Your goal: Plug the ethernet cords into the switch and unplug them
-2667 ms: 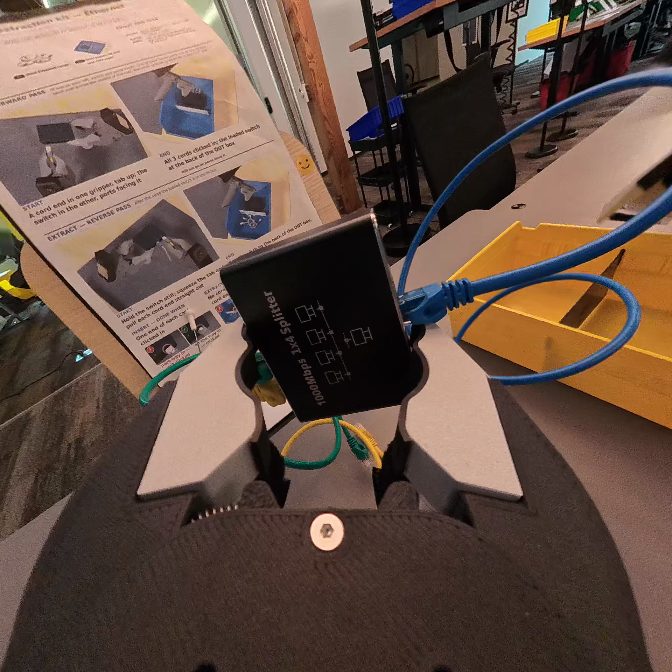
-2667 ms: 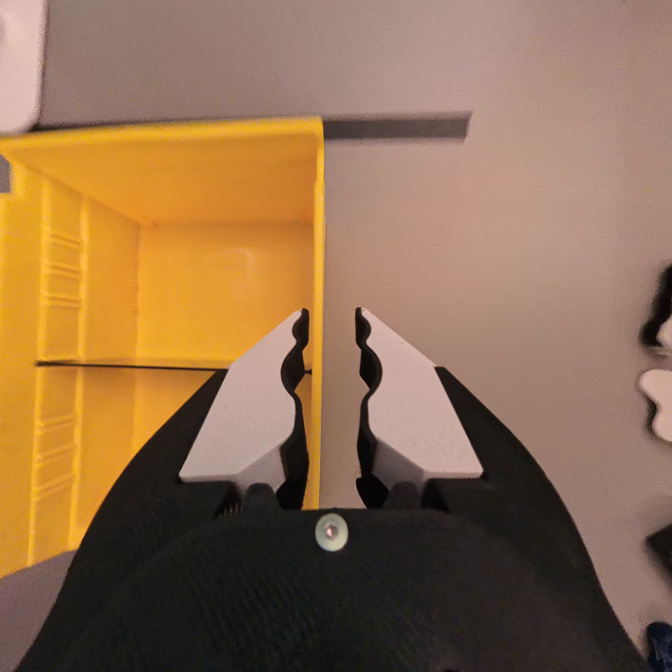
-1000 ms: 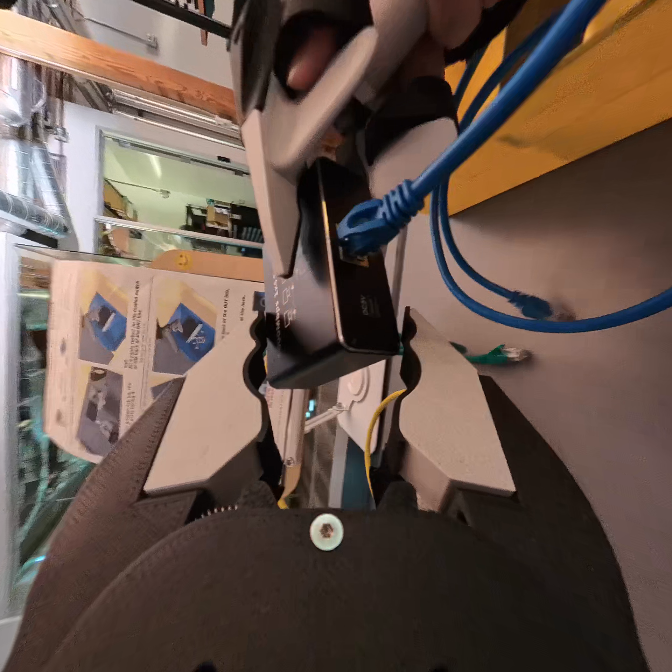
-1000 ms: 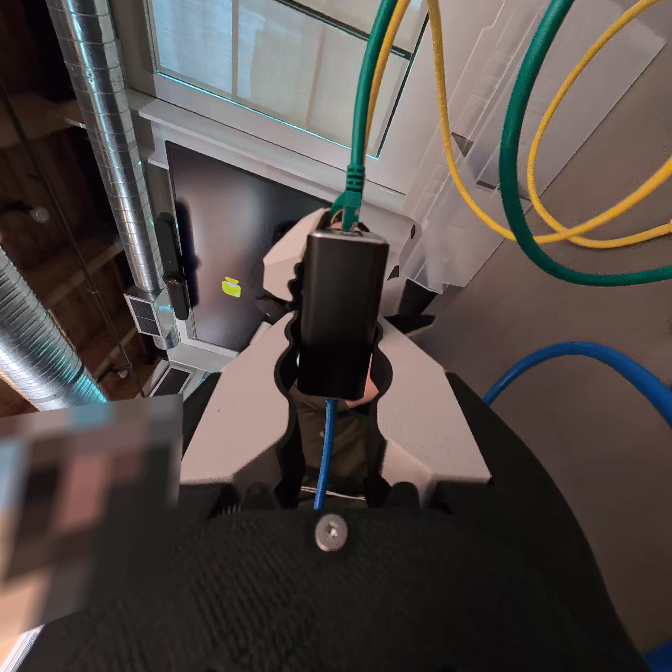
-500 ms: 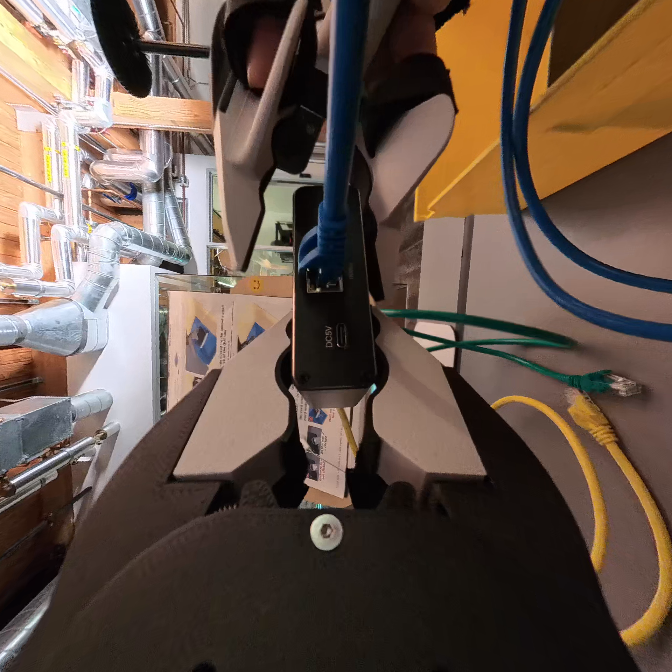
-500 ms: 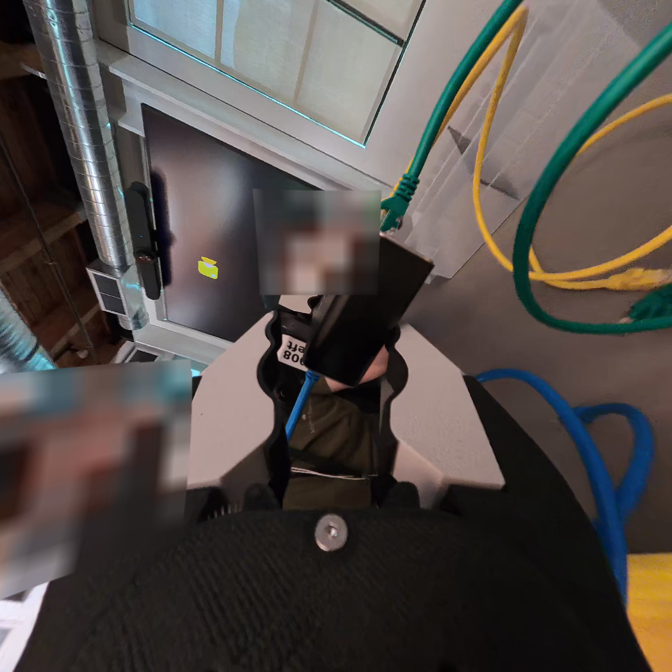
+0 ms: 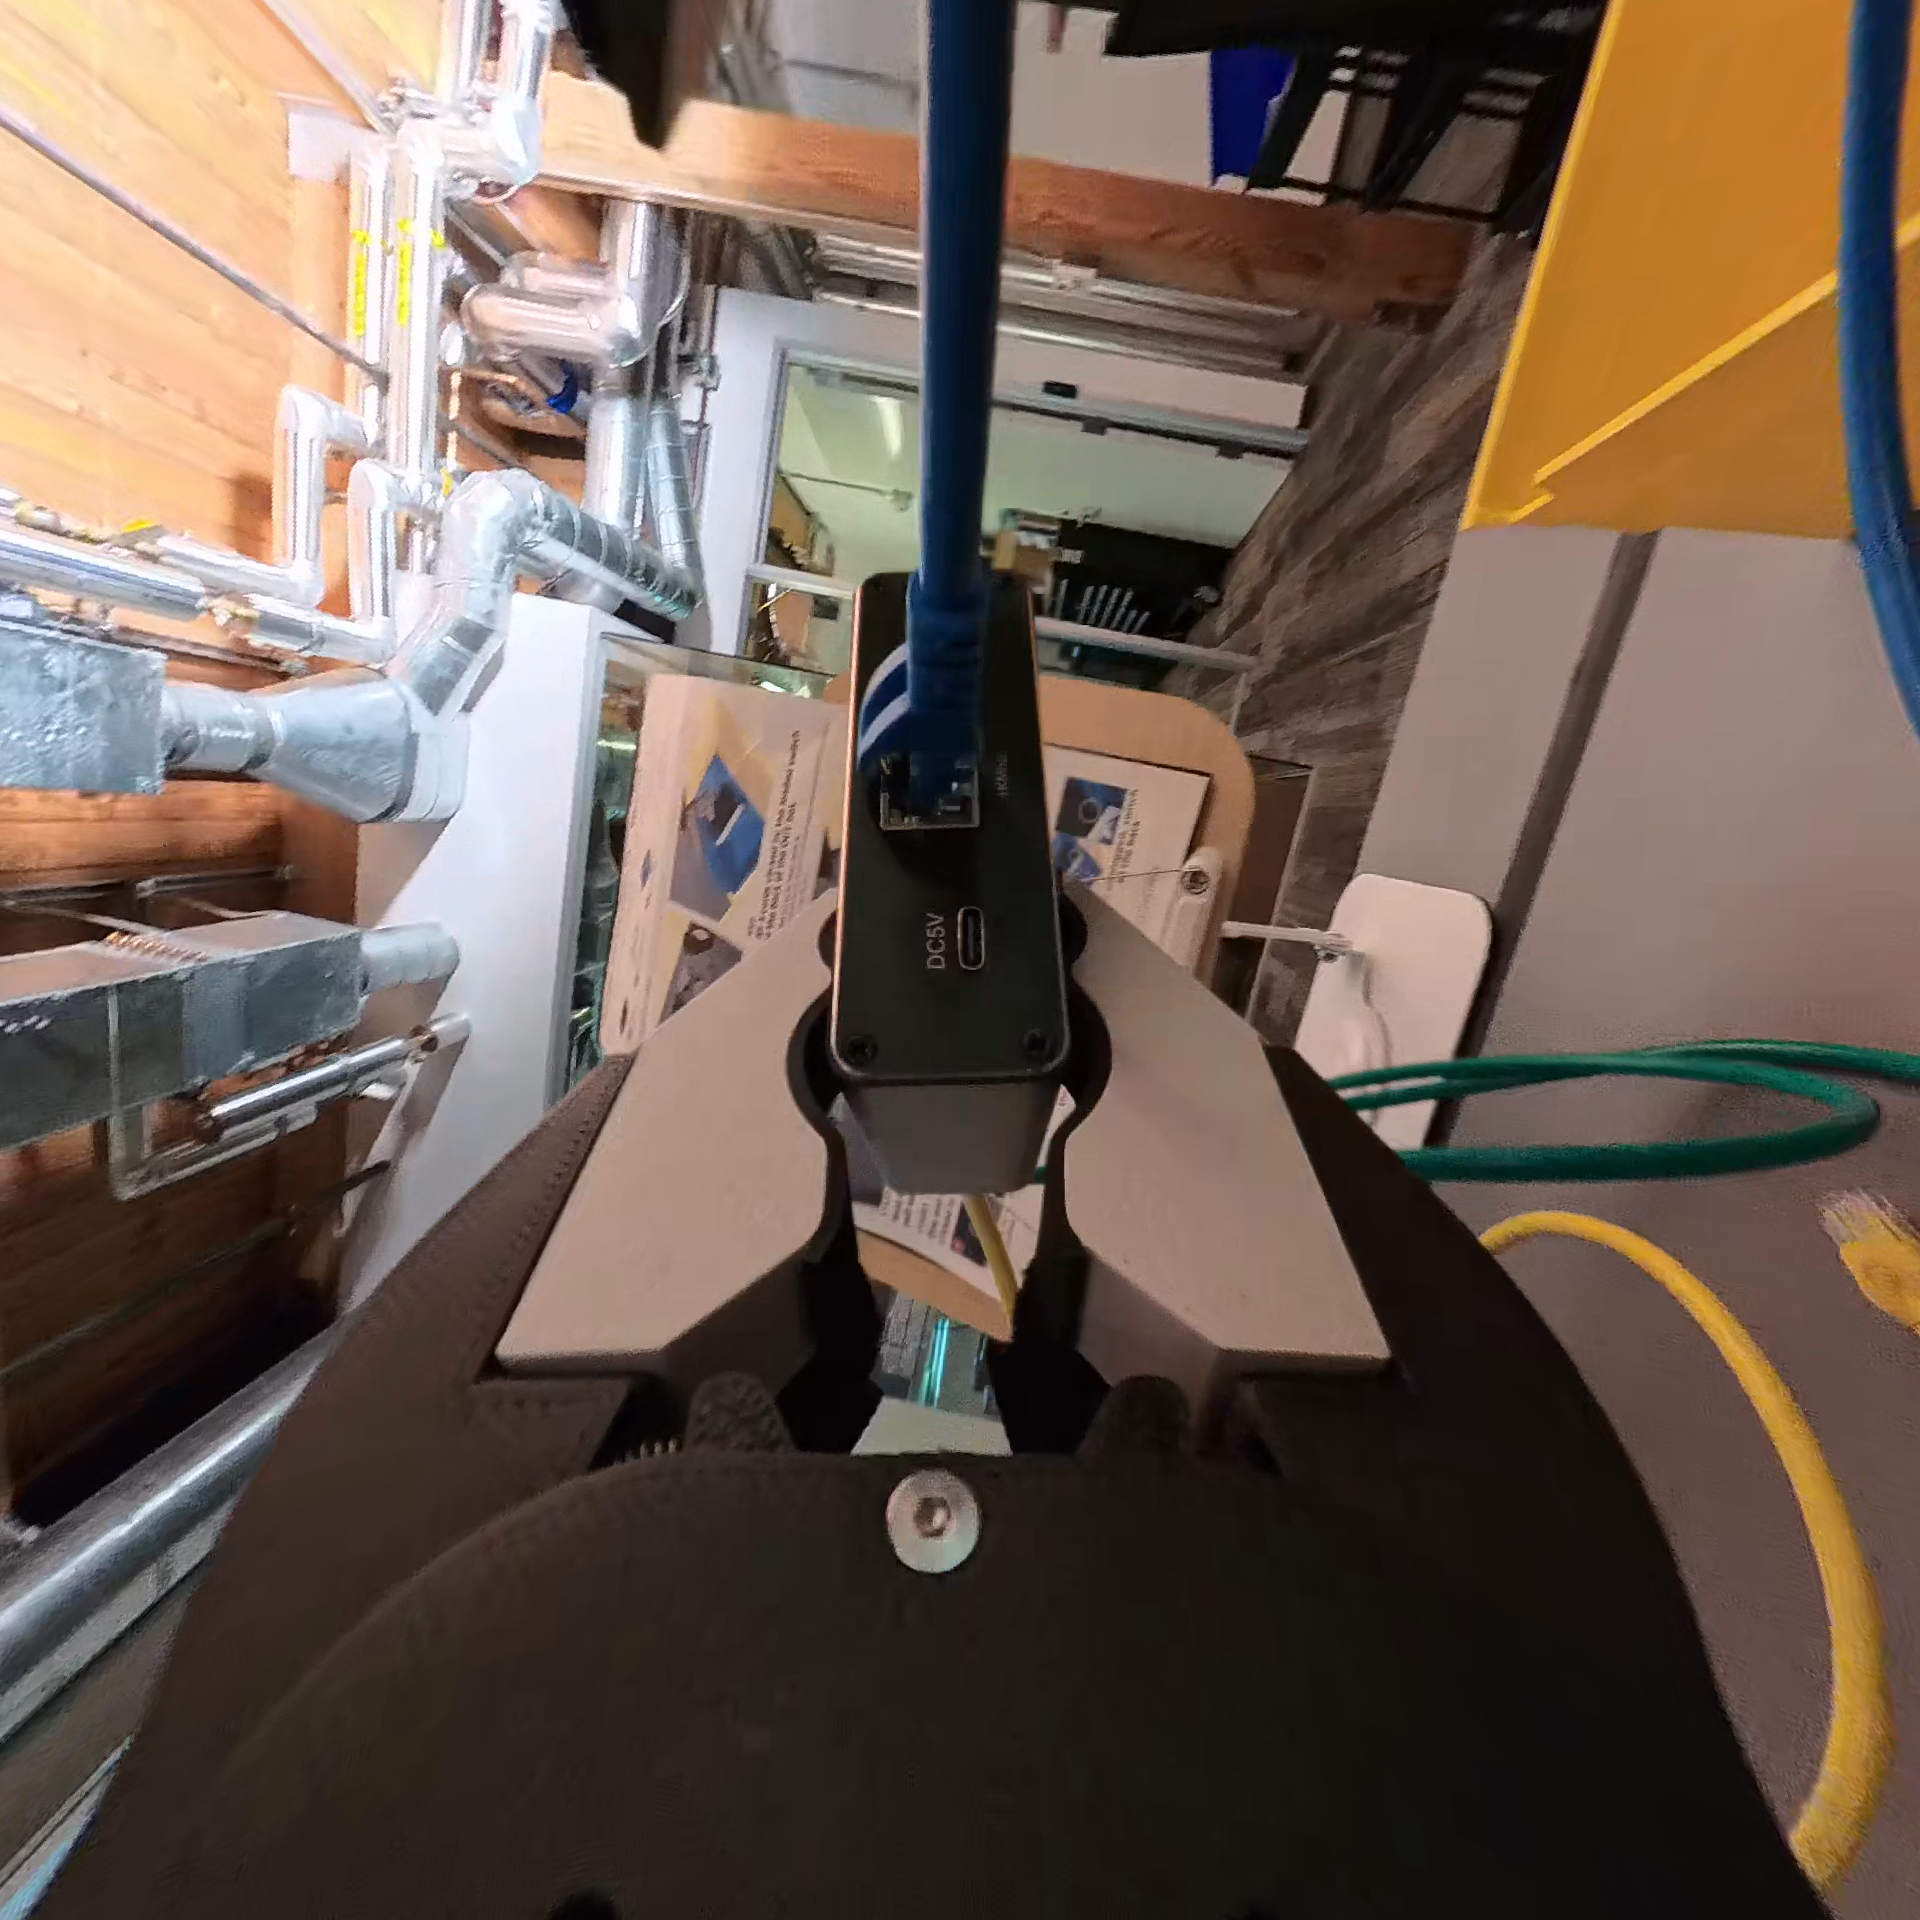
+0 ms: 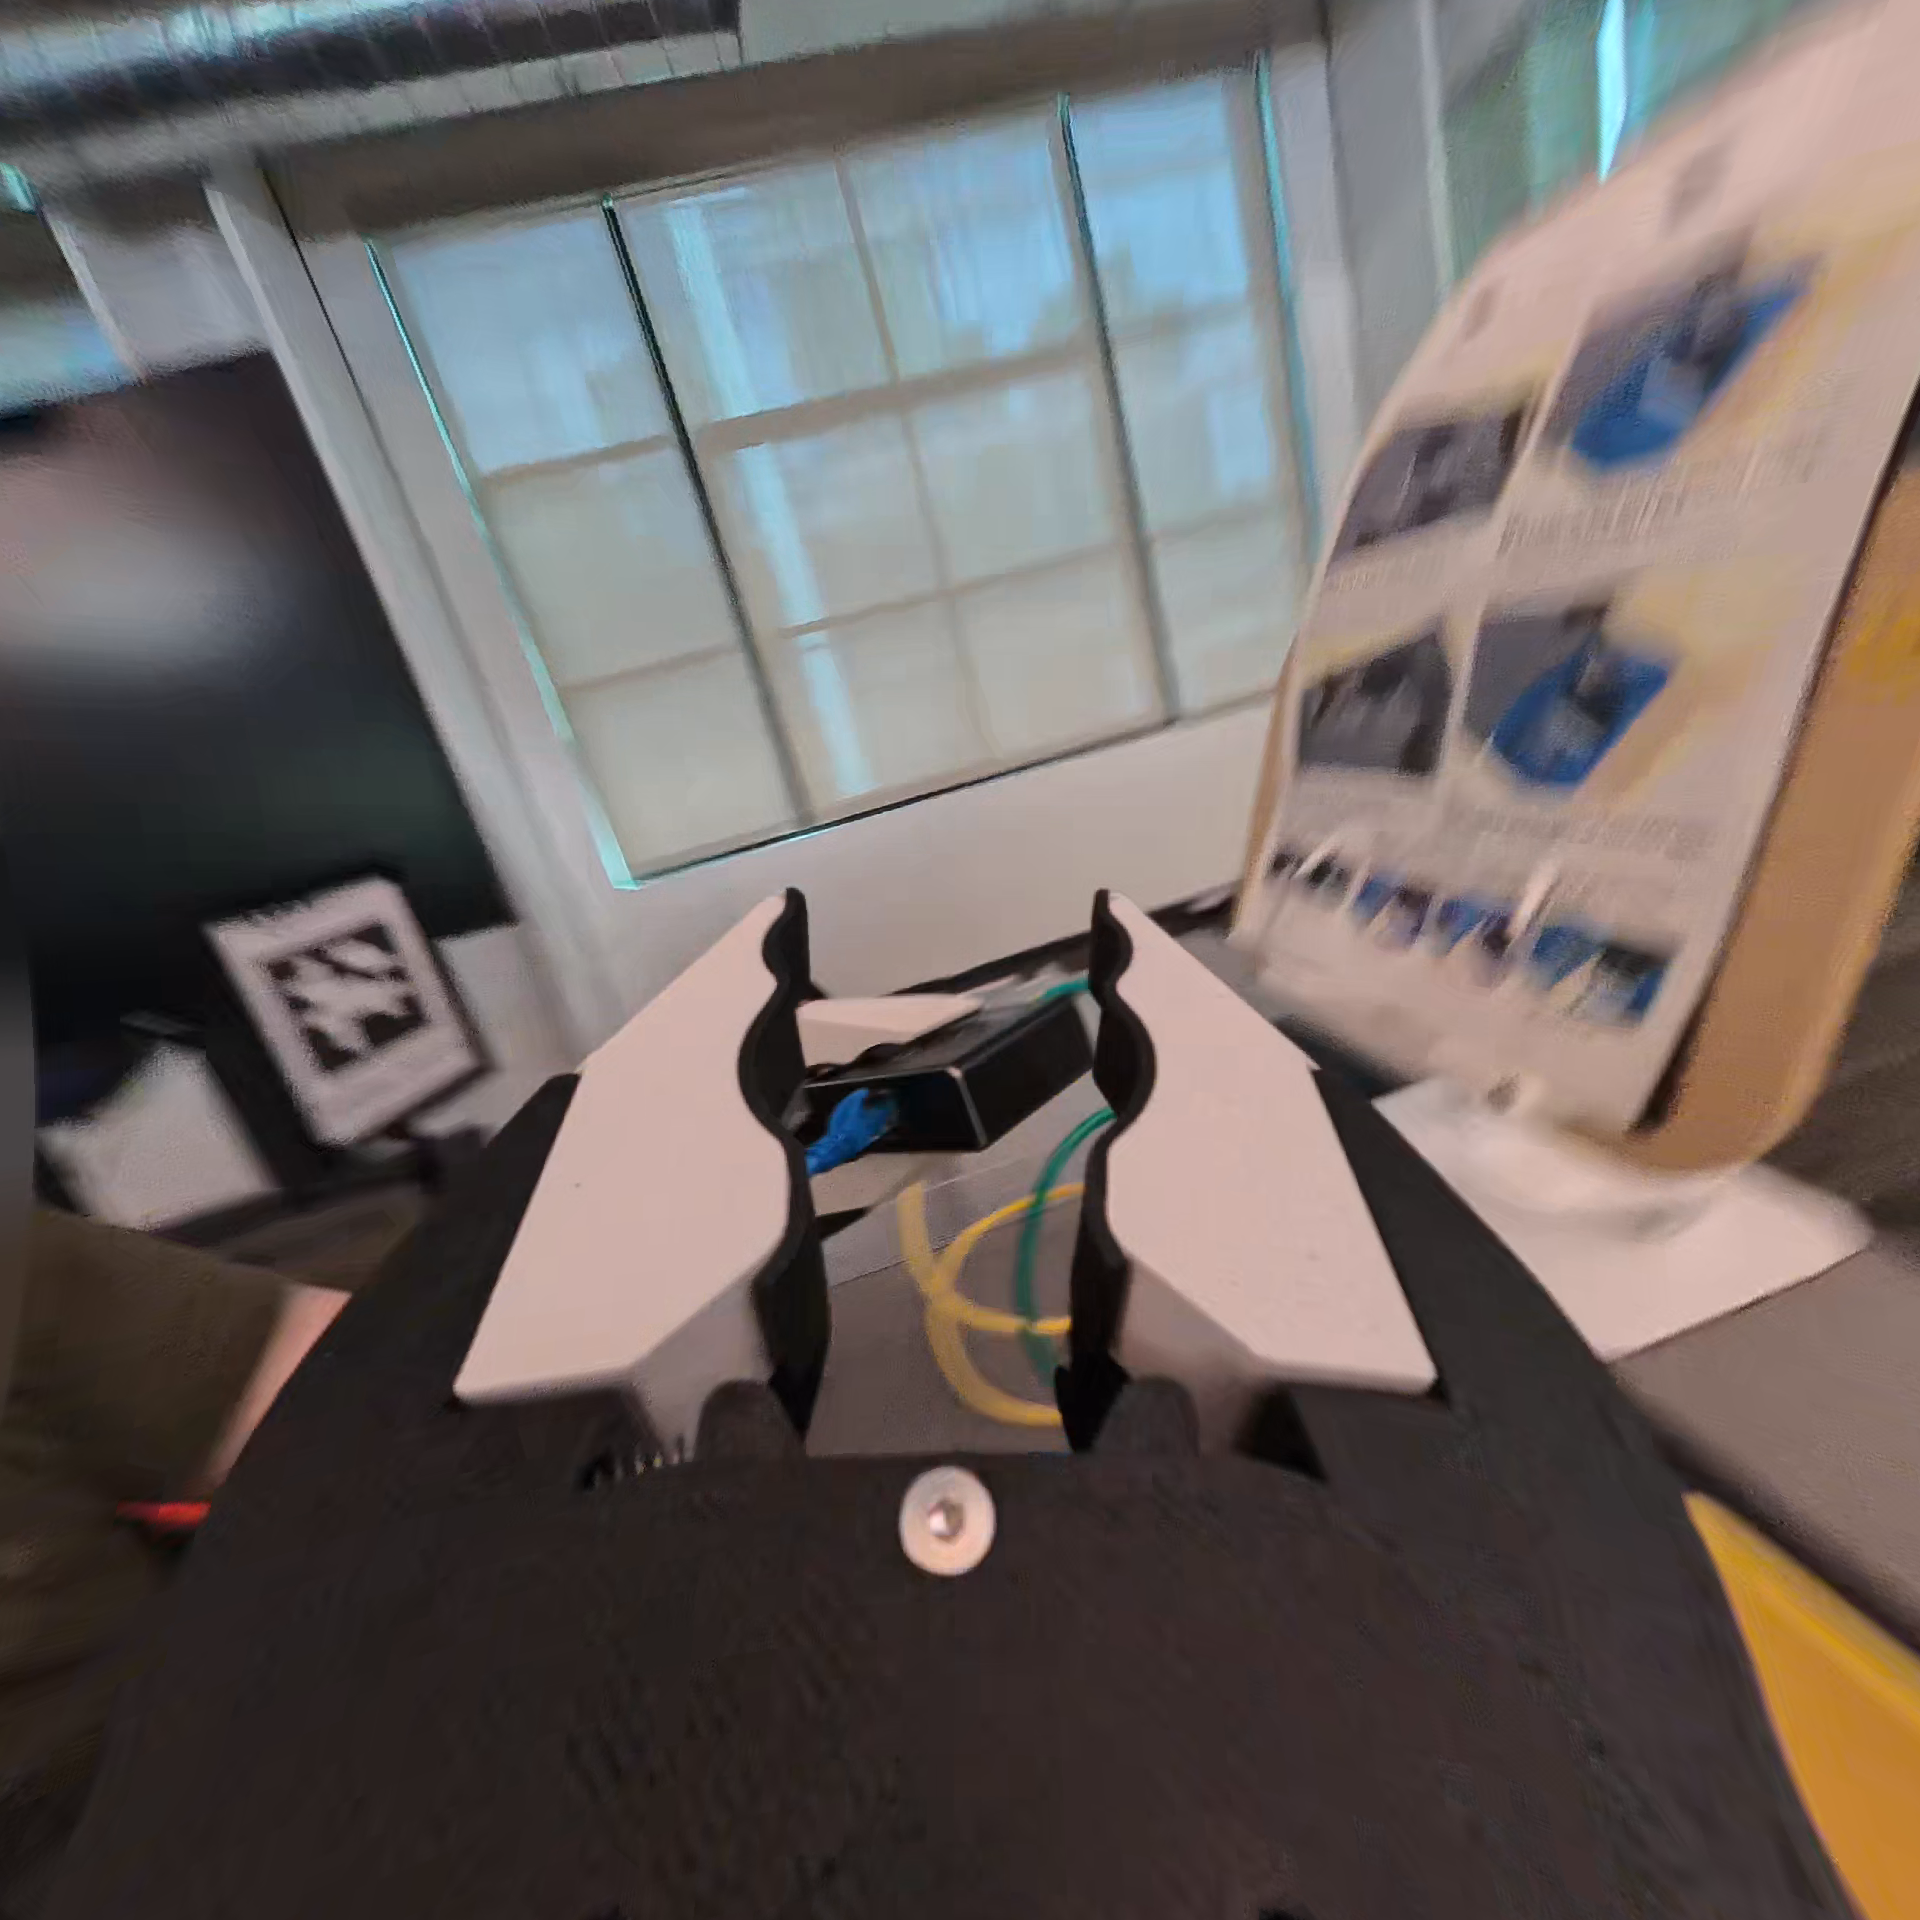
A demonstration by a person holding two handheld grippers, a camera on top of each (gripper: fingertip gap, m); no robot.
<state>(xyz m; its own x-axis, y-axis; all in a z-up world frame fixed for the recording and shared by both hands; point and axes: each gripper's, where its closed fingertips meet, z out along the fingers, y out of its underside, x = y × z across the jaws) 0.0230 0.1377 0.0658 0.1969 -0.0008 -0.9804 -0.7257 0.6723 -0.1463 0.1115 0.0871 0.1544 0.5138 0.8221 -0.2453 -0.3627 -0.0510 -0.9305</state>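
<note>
We see the black switch point(image 7: 948, 925) clamped end-on between the fingers of our left claw point(image 7: 948, 1049), held off the counter point(image 7: 1714, 790). A blue ethernet cord point(image 7: 956, 312) sits plugged into its upper port. A green cord point(image 7: 1621, 1143) and a yellow cord point(image 7: 1808, 1455) trail loose across the counter to the right; a yellow bin point(image 7: 1683, 260) stands beyond. Our right claw point(image 8: 943, 1023) stands apart from the switch, fingers spread, gripping nothing. An instruction poster point(image 8: 1538, 644) leans behind, blurred.
</note>
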